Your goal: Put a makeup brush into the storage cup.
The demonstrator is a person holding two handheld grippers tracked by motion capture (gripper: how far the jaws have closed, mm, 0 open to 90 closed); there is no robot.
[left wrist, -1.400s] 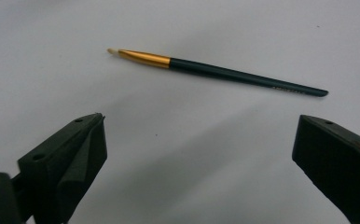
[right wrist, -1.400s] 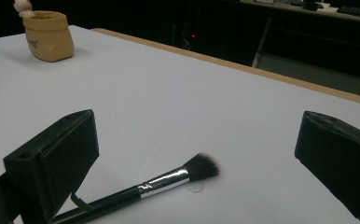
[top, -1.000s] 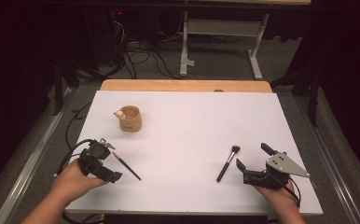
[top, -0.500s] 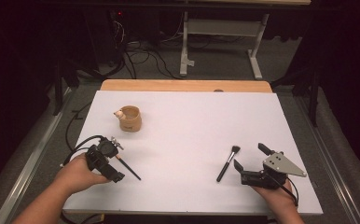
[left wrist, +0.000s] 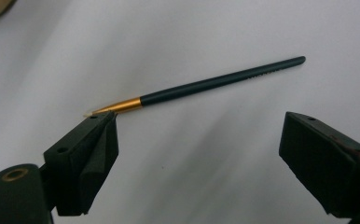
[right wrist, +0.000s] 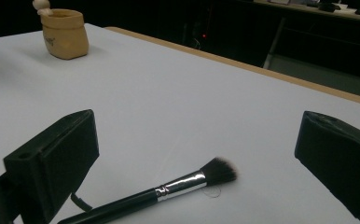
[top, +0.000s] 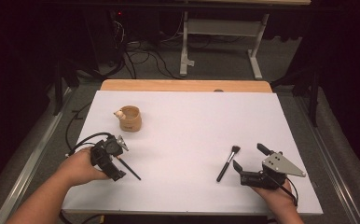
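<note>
Left gripper view has the left claw (left wrist: 206, 154) spread wide over the thin dark-handled liner brush with a gold ferrule (left wrist: 201, 86), which lies flat on the white worktop (top: 192, 121), near its front left corner; the jaws have just been closing a little, yet neither pad presses the handle. One jaw tip sits right at the brush's pointed end, so I'd say the claw ought to shift along toward the middle of the dark handle and straddle it squarely before clamping, or the brush may pivot or skid away. From above, its long axis runs diagonally, pointed tip toward the left edge, butt toward the front edge. The right claw (right wrist: 201, 158) stands wide apart around the black silver-ferruled powder brush (right wrist: 169, 189), not gripping it
</note>
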